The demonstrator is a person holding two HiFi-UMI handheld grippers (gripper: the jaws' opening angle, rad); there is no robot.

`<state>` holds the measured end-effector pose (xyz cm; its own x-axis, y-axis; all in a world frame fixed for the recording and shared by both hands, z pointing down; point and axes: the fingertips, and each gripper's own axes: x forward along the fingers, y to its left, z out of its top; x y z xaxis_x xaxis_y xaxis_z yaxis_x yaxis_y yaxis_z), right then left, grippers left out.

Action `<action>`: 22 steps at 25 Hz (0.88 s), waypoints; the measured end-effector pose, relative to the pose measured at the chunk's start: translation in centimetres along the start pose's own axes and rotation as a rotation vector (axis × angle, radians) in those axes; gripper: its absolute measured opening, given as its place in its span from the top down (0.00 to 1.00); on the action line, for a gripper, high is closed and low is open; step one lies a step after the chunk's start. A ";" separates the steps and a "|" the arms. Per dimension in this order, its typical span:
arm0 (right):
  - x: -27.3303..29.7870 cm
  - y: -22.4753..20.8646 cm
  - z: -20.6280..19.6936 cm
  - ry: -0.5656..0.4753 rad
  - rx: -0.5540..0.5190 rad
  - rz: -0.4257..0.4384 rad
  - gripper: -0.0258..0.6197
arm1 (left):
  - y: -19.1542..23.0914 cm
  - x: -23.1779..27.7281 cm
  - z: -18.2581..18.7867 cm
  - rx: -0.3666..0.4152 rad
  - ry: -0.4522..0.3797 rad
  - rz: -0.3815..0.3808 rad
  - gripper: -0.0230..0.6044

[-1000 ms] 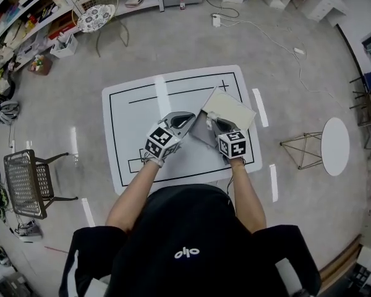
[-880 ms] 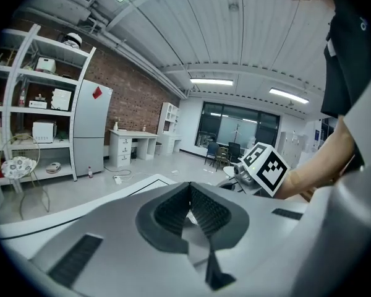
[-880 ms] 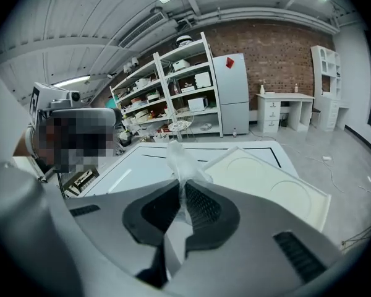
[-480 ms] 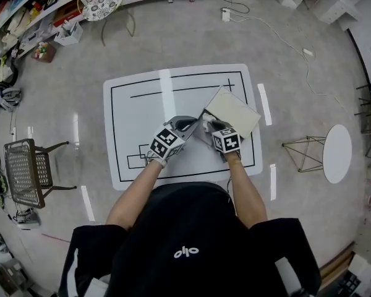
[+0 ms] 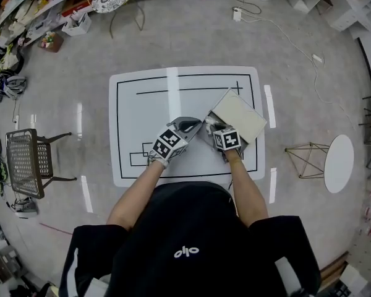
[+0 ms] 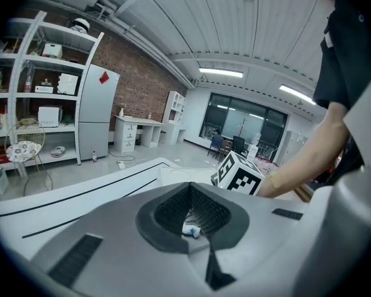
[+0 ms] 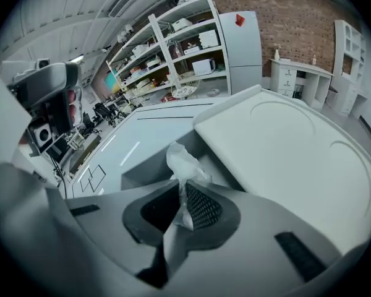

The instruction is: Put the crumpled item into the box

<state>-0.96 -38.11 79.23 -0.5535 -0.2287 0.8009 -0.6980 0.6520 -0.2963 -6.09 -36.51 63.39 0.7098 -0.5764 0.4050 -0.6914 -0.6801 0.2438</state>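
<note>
Right gripper (image 7: pixel 178 198) pinches the tissue (image 7: pixel 184 164) at the open box (image 5: pixel 237 112) near the table's (image 5: pixel 142 113) right edge; left gripper (image 6: pixel 189 192) is closed.

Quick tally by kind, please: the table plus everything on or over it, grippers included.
Table: 1
Box, lid open: 1
Grippers: 2, left gripper and right gripper
Crumpled paper, pinched in the right jaws: 1
Small white scrap, in the pocket of the left jaws: 1
Total: 6
</note>
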 end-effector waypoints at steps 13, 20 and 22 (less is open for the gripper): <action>-1.0 0.0 0.5 -0.013 0.070 -0.002 0.81 | 0.1 -0.1 0.2 0.000 -0.017 0.008 0.95; -2.7 0.7 0.8 -0.050 0.066 -0.013 0.77 | -0.2 -1.0 1.0 0.014 -0.039 0.013 0.95; -3.7 0.9 1.1 -0.075 0.061 -0.029 0.77 | -0.4 -1.3 1.4 0.019 -0.052 0.012 0.95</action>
<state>-0.04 -37.54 75.43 -0.5640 -0.3018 0.7686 -0.7392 0.5995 -0.3070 -6.52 -36.14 61.54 0.7077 -0.6071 0.3613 -0.6977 -0.6810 0.2222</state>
